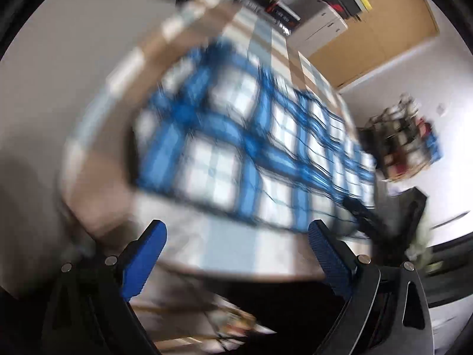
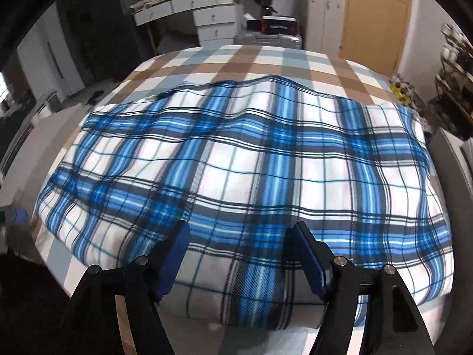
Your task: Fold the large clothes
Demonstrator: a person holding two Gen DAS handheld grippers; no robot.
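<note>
Both grippers' fingers spread, pinching nothing: right gripper [image 2: 241,254] sits over blue plaid cloth's [image 2: 236,159] near edge, left gripper [image 1: 236,254] further off.

You will find no legible text, label, brand, number or sign in either view. On the dark box [image 1: 282,19] behind the bed, the left wrist view shows you a pale smear of lettering, too blurred to read. The right wrist view shows you the same dark box [image 2: 276,23] with a bluish strip, also unreadable.
</note>
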